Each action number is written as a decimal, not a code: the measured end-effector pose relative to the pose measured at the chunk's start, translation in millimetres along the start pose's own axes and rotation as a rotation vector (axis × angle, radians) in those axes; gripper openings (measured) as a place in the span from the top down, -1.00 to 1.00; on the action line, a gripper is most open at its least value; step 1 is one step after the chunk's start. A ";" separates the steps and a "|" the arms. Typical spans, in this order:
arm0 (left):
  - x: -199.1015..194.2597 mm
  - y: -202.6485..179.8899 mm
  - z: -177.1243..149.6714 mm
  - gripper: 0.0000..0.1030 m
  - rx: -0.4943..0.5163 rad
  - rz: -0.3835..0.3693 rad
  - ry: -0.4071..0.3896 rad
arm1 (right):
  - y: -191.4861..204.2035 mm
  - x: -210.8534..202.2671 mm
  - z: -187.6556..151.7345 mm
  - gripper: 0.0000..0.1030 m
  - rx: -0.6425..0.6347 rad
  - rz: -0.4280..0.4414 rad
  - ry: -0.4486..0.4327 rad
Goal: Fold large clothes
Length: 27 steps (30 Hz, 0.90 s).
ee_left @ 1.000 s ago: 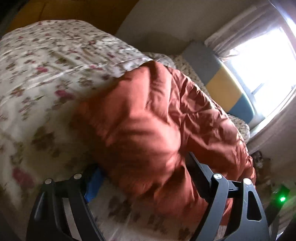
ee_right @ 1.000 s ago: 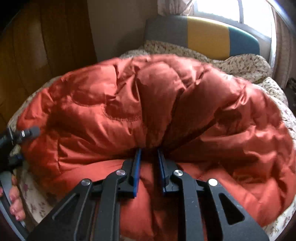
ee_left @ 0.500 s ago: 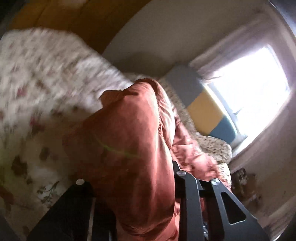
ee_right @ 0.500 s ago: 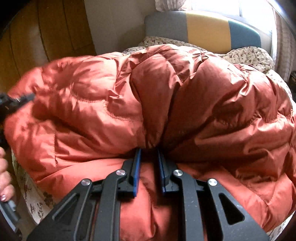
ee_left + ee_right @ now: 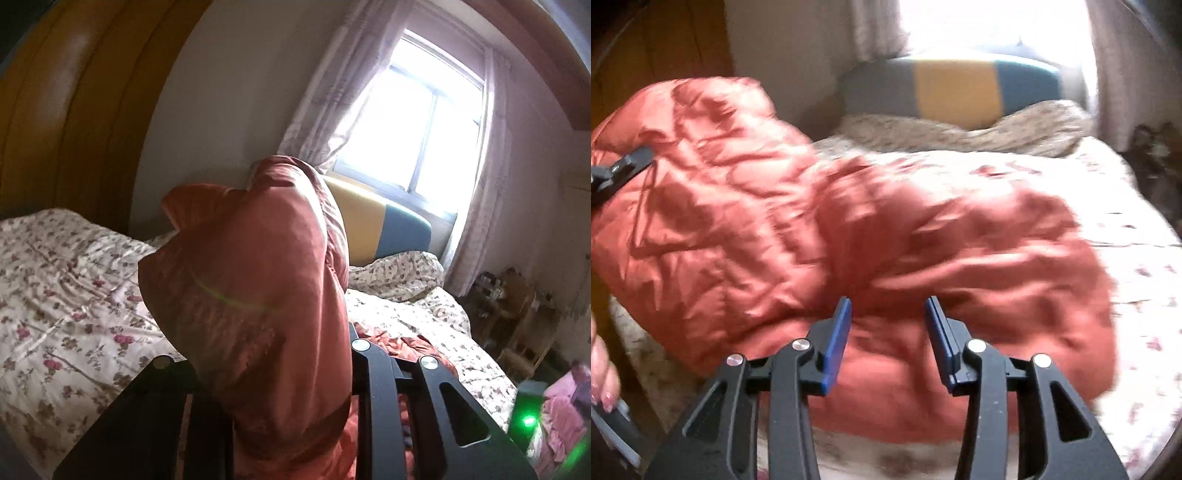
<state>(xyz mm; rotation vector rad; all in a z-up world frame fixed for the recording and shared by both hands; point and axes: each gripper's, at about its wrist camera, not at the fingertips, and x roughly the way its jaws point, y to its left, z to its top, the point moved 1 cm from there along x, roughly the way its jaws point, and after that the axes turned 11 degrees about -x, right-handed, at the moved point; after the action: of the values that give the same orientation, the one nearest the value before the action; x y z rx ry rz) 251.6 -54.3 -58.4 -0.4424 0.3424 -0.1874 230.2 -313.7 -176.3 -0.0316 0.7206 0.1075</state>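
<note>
A large rust-orange puffer jacket (image 5: 849,229) lies on the floral bed. My left gripper (image 5: 273,369) is shut on one end of the jacket (image 5: 258,295) and holds it lifted, so the cloth bulges up and hides the fingertips. That gripper shows at the far left of the right wrist view (image 5: 617,173), at the raised end of the jacket. My right gripper (image 5: 886,317) is open, its blue pads (image 5: 838,332) just above the near part of the jacket, holding nothing.
The floral bedsheet (image 5: 74,295) covers the bed. A grey, yellow and blue headboard (image 5: 960,92) stands below a bright curtained window (image 5: 417,122). A wooden wardrobe (image 5: 55,110) is at the left. Cluttered wooden shelves (image 5: 517,314) stand right of the bed.
My right gripper has opened and let go of the jacket. My left gripper has lifted its end of the jacket higher, and the jacket has dropped flatter on the right.
</note>
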 end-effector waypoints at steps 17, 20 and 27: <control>21.7 -105.6 -67.1 0.55 0.291 -0.165 0.080 | -96.2 -22.6 -37.9 0.04 0.169 -0.111 0.031; 33.8 -123.5 -88.5 0.55 0.348 -0.198 0.118 | -111.2 -36.0 -41.9 0.04 0.211 -0.096 0.012; 70.6 -153.3 -155.8 0.51 0.530 -0.250 0.283 | -148.5 -58.6 -39.7 0.04 0.250 -0.128 -0.023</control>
<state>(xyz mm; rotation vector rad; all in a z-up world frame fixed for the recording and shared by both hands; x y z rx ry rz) 244.6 -268.2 -141.8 0.0706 0.4956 -0.5720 176.6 -469.1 -168.7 0.1618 0.7034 -0.1050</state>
